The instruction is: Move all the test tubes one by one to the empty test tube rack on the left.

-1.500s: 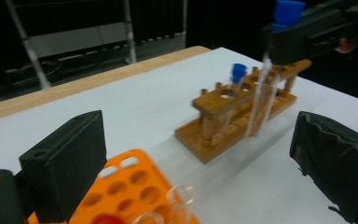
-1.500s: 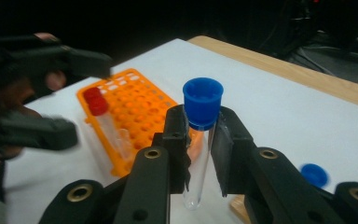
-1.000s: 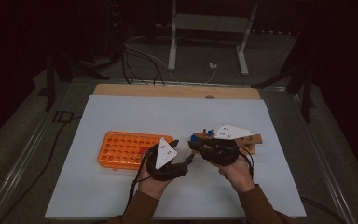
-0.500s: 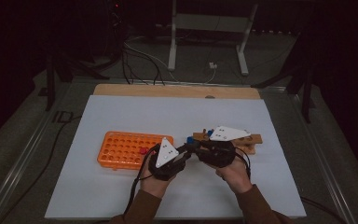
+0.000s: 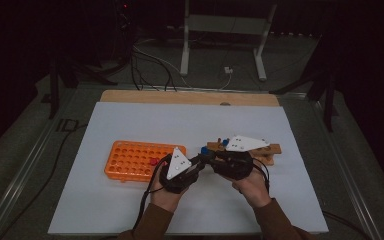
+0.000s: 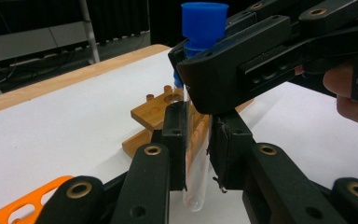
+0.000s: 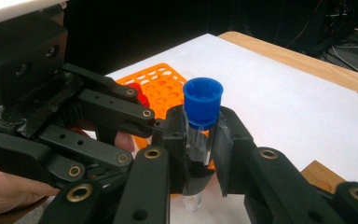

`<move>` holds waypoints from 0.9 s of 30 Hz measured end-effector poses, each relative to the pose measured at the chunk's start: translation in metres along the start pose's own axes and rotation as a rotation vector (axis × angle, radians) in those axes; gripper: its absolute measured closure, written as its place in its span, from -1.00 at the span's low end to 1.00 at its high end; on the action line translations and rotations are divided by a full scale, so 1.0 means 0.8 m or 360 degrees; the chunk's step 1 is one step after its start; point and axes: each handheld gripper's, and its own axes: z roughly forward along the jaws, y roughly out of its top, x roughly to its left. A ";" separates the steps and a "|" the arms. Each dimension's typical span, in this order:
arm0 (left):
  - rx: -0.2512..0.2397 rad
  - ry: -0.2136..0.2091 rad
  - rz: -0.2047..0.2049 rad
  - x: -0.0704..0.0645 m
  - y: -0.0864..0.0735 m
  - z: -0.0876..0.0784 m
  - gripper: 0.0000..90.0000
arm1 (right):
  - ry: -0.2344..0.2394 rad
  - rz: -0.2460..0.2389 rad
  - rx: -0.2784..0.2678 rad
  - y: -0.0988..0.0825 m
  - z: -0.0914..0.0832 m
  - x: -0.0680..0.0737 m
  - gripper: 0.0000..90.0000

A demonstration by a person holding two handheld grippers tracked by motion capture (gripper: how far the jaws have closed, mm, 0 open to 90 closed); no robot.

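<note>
A clear test tube (image 6: pixel 196 186) with a blue cap (image 7: pixel 203 100) stands upright above the white mat, held between both grippers. My right gripper (image 7: pixel 198 137) is shut on the tube just under the cap. My left gripper (image 6: pixel 196 140) has just been closing and is shut on the glass lower down. In the high view the left gripper (image 5: pixel 205 160) and right gripper (image 5: pixel 212 158) meet tip to tip at the mat's middle. The right gripper's jaws cross above mine in the left gripper view. The tube's round bottom hangs free below the pads.
An orange tube rack (image 5: pixel 130 159) lies left of the hands with a red-capped tube (image 5: pixel 153 161) in it. A wooden rack (image 5: pixel 270 149) behind the right hand holds a blue-capped tube (image 5: pixel 226 143). A white mat (image 5: pixel 180 125) covers the table.
The left gripper's jaws have closed on the lower part of the tube that the right gripper holds. Both hands have stayed nearly in place.
</note>
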 end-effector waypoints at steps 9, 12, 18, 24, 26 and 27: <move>-0.0006 0.0014 -0.0020 0.003 -0.001 -0.002 0.72 | 0.0045 0.0014 -0.0061 0.001 -0.006 -0.003 0.25; -0.0007 0.0021 -0.0035 0.007 -0.003 -0.005 0.72 | 0.0037 0.0013 -0.0079 0.001 -0.011 -0.004 -0.15; -0.0012 0.0016 -0.0060 0.013 -0.007 -0.020 0.72 | -0.0099 0.0007 -0.0071 -0.002 -0.014 -0.009 -0.66; -0.0015 0.0019 -0.0057 0.025 -0.017 -0.045 0.72 | -0.0187 0.0032 -0.0067 -0.008 -0.017 -0.017 -0.92; -0.0014 0.0019 -0.0049 0.028 -0.021 -0.053 0.72 | -0.0212 0.0040 -0.0067 -0.010 -0.018 -0.019 -0.95; -0.0015 0.0020 -0.0050 0.030 -0.023 -0.058 0.72 | -0.0216 0.0043 -0.0070 -0.010 -0.019 -0.020 -0.97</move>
